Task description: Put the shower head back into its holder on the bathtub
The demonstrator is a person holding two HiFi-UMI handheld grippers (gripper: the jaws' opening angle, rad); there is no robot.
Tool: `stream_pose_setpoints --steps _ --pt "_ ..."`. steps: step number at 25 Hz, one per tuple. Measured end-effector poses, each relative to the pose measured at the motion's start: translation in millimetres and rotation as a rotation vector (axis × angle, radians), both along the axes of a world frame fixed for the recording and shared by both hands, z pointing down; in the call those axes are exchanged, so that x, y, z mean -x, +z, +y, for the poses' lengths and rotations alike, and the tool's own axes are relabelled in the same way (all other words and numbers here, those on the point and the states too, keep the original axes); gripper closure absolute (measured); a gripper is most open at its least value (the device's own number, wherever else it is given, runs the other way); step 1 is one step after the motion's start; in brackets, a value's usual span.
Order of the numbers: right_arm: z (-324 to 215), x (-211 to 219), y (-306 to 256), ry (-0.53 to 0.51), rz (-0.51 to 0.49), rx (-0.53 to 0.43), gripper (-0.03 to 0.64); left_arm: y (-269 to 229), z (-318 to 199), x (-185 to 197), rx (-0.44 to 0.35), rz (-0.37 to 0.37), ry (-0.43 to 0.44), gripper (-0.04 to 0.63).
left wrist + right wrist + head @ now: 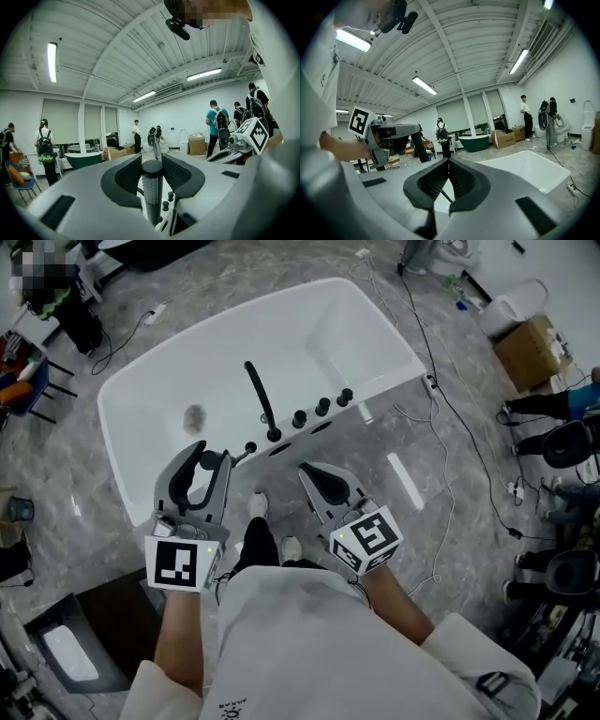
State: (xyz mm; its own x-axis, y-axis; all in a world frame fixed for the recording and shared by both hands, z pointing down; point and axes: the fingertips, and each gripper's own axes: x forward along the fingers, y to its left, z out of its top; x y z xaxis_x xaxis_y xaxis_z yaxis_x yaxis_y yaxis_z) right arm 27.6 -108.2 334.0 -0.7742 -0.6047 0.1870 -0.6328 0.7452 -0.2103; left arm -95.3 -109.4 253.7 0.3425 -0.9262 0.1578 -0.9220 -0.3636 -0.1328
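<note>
The left gripper (209,458) has its jaws closed round the dark, ribbed handle of the shower head (152,190), the pads pressing it from both sides so that it stands upright between them. Seen from the head view, this gripper hangs just off the near long side of the white bathtub (337,343), close to the tub's ledge, where a curved black faucet spout (261,395) rises. To the right of the spout on that same ledge sits a row of black knobs (322,407), and a smaller black fitting (250,447) sits at the spout's other side, nearest the held shower head. The right gripper (308,471) is also beside the tub's near side, a little right of the left one and apart from it; its jaws are drawn together at the tips with nothing clamped between them. The tub stands on a grey marbled floor (469,549) with cables trailing past its right end.
</note>
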Motion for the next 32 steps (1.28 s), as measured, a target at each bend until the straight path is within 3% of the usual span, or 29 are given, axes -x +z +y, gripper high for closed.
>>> stream_pose_setpoints --steps 16,32 --pt "-48.9 10.9 24.2 0.079 0.05 0.058 0.598 51.6 -61.0 13.9 0.099 0.034 0.086 0.454" --pt "-90.3 45.1 76.4 0.045 0.1 0.148 0.599 122.6 -99.3 32.0 0.229 0.06 0.099 0.454"
